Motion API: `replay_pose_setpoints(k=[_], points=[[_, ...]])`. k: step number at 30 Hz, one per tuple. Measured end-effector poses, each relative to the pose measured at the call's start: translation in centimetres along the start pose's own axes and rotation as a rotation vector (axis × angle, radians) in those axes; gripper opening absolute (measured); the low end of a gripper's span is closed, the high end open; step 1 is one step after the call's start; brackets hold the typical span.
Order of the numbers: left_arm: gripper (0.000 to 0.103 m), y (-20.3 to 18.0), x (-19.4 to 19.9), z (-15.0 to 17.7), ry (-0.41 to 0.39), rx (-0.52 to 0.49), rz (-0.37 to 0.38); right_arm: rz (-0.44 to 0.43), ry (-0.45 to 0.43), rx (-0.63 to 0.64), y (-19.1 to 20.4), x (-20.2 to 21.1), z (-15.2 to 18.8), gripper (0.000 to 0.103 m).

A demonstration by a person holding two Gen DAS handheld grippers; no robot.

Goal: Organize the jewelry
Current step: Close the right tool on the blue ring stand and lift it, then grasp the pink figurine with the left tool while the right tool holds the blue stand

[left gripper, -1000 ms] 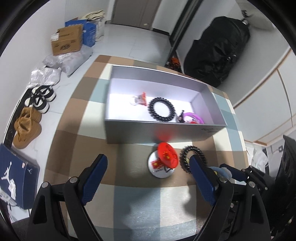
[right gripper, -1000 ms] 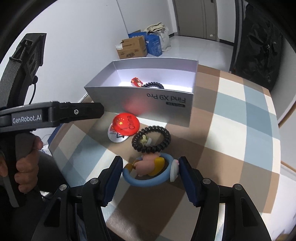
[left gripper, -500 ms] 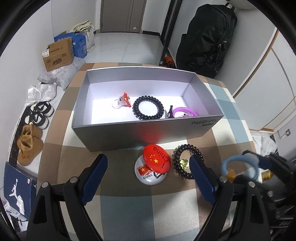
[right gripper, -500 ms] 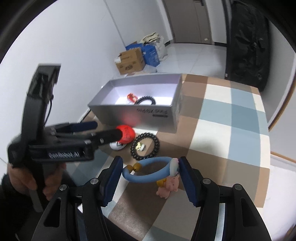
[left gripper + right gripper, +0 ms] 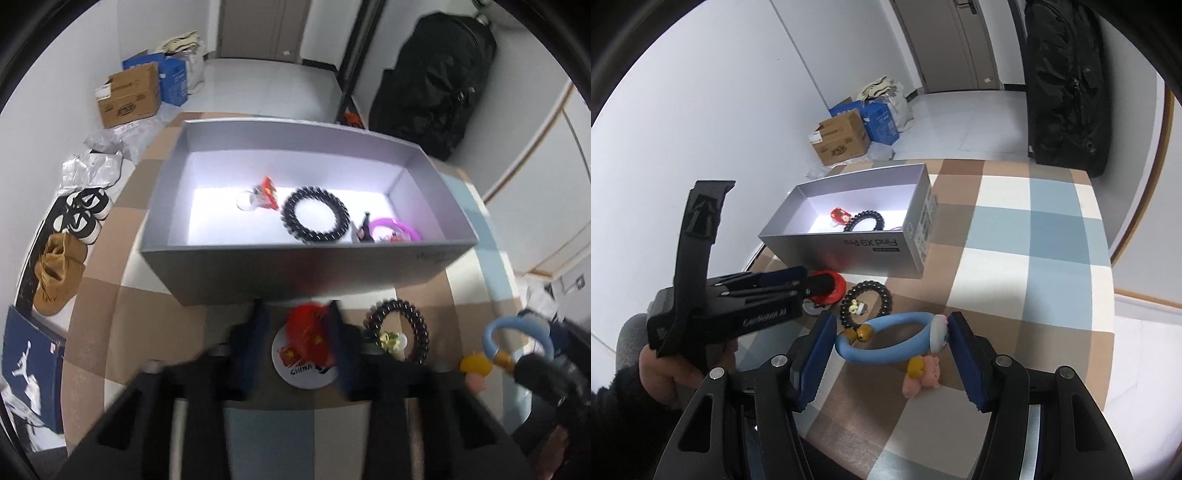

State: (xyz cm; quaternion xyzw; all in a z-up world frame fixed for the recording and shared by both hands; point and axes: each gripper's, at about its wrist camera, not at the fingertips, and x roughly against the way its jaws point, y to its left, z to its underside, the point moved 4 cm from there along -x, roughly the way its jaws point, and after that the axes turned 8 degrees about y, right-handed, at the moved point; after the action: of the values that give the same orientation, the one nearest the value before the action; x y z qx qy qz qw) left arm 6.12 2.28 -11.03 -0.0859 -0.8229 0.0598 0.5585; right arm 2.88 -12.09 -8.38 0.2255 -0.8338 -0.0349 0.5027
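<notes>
grey box [image 5: 288,269] with black coil bracelet [image 5: 316,219]

The counter [image 5: 1034,236] wears a check of brown, tan, pale blue and white. The box [image 5: 849,254] is silver-grey outside and white inside. In it lie a black coil band [image 5: 316,219], a purple ring [image 5: 395,229] and a red-and-clear piece [image 5: 258,194]. On the counter, a red badge [image 5: 308,332] with yellow stars overlaps a white badge [image 5: 306,369]; beside them is a second black coil [image 5: 399,330]. The light-blue ring [image 5: 886,341] carries a gold bead and a pink-and-yellow charm [image 5: 921,376]. Both tools have black frames and dark-blue pads [image 5: 964,360].
</notes>
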Motion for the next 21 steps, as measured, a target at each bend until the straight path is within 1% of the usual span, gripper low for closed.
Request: replay_pose_setpoints(k=[2,3,5,6,7,10,15,18,19,20,21], points=[[0.014,0.0,-0.1,0.0,0.005,0.009,0.014,0.000,0.002,0.004,0.2,0.0,0.0,0.061],[0.012,-0.1,-0.2,0.0,0.009,0.014,0.027,-0.002,0.004,0.003,0.3,-0.1,0.0,0.061],[0.009,-0.1,-0.1,0.2,0.013,0.011,0.022,-0.007,0.003,0.002,0.3,-0.1,-0.1,0.061],[0.004,-0.1,-0.1,0.1,0.016,0.010,0.017,-0.008,0.002,0.004,0.4,-0.1,-0.2,0.061],[0.003,-0.1,-0.1,0.2,0.026,0.011,0.017,-0.008,0.001,0.005,0.4,-0.1,-0.2,0.061],[0.001,0.2,0.1,0.6,0.049,0.039,0.063,-0.011,-0.001,0.004,0.4,-0.1,-0.3,0.061],[0.001,1.1,1.1,0.8,0.031,0.052,0.048,-0.013,0.003,0.005,0.6,-0.3,-0.5,0.061],[0.001,1.6,1.9,0.8,0.016,0.084,0.090,-0.015,0.004,0.011,0.9,-0.4,-0.6,0.061],[0.001,1.5,2.3,0.9,0.011,0.084,0.124,-0.015,0.002,0.014,1.0,-0.4,-0.6,0.061],[0.001,1.4,2.6,0.9,0.004,0.081,0.139,-0.014,0.000,0.017,1.1,-0.4,-0.6,0.061],[0.001,1.2,2.8,0.9,-0.004,0.079,0.140,-0.013,-0.004,0.017,1.1,-0.3,-0.6,0.061]])
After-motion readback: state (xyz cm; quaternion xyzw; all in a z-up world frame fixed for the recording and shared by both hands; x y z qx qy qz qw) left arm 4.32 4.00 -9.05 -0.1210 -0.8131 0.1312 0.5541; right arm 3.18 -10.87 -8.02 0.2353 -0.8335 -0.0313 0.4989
